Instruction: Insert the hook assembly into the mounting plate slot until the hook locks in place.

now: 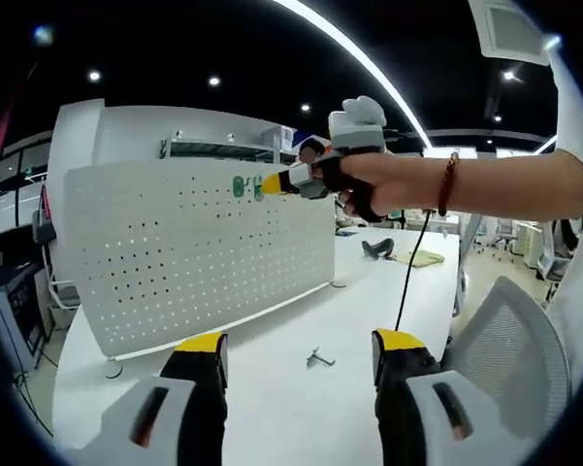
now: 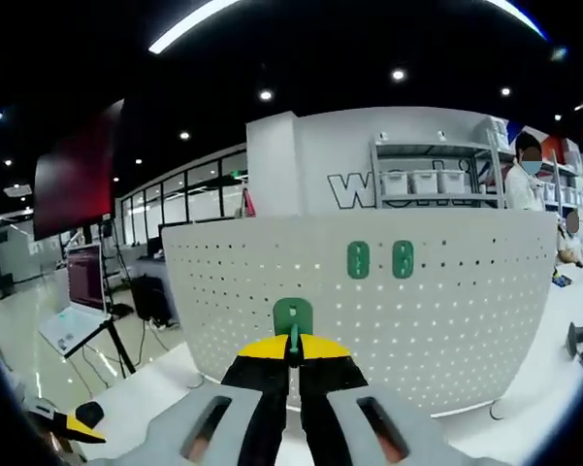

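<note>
A white perforated mounting plate stands upright on the white table. Two green hook assemblies hang on the mounting plate. My right gripper is shut on a third green hook assembly, held against the plate below and left of the two; whether it sits in a slot I cannot tell. In the left gripper view, a hand holds the right gripper at the plate's upper right, beside a green hook. My left gripper is open and low over the table.
A small metal hook lies on the table between the left jaws. A mesh chair stands at the right, and a black cable hangs from the hand. A laptop on a stand is at the left, with shelves behind the plate.
</note>
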A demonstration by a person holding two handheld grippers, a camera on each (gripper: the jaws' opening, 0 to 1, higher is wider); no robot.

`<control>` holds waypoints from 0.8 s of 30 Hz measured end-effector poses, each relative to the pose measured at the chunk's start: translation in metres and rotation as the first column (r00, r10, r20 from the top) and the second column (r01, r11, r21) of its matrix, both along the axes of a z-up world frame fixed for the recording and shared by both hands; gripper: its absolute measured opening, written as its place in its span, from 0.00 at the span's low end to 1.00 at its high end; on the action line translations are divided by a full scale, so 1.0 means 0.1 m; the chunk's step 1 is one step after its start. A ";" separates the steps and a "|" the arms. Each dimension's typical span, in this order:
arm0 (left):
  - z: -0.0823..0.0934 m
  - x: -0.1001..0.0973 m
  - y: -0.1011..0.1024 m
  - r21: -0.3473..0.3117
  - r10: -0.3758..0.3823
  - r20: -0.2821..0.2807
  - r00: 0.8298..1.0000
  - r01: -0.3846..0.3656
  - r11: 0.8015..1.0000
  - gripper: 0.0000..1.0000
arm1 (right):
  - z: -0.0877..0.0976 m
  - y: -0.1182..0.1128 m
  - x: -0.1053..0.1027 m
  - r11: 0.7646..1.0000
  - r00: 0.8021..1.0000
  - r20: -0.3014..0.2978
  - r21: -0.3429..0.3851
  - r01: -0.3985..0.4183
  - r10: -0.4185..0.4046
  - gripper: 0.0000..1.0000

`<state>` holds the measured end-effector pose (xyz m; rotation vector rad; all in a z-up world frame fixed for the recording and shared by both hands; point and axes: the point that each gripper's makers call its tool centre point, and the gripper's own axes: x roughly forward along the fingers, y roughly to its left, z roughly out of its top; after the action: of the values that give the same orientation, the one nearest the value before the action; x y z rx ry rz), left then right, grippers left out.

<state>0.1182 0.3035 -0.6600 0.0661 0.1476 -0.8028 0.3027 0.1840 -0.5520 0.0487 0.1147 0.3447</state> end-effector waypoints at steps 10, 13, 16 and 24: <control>0.05 0.01 0.05 -0.030 0.000 0.014 1.000 0.000 1.000 0.62 | 0.07 -0.01 0.14 1.000 1.000 -0.007 0.026 0.016 -0.016 0.01; 0.06 0.02 0.04 -0.032 0.001 0.016 1.000 -0.001 0.999 0.63 | 0.09 -0.01 0.17 0.999 1.000 0.001 0.020 0.025 -0.025 0.01; 0.07 0.02 0.03 -0.026 -0.002 0.023 1.000 0.003 1.000 0.64 | 0.12 0.01 0.22 1.000 1.000 0.003 0.015 0.025 -0.025 0.01; 0.01 0.05 0.08 -0.021 0.005 0.014 1.000 -0.005 1.000 0.64 | 0.17 0.04 0.33 0.999 1.000 0.006 0.015 0.028 -0.028 0.01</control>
<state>0.1233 0.3113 -0.6590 0.0512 0.1261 -0.7988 0.3362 0.1883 -0.5354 0.0641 0.1053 0.3175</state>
